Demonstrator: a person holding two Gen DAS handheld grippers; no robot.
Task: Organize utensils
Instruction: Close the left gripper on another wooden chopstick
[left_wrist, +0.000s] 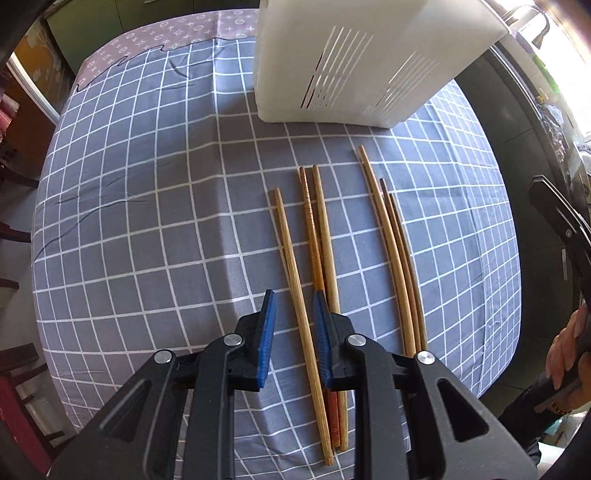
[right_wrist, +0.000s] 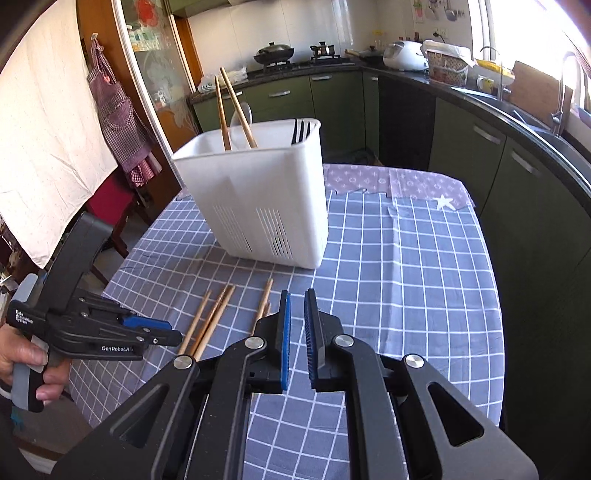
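Several wooden chopsticks lie side by side on the checked tablecloth, in front of a white slotted utensil holder. My left gripper is open, hovering low with its jaws on either side of the leftmost chopstick. In the right wrist view the holder has two chopsticks and dark forks standing in it. My right gripper hovers above the table with a narrow gap between its jaws and nothing in it. The left gripper also shows there, over the loose chopsticks.
The table has a grey-blue checked cloth over a purple patterned one. Green kitchen cabinets and a counter with a sink run along the right. A red chair and a hanging apron are at the left.
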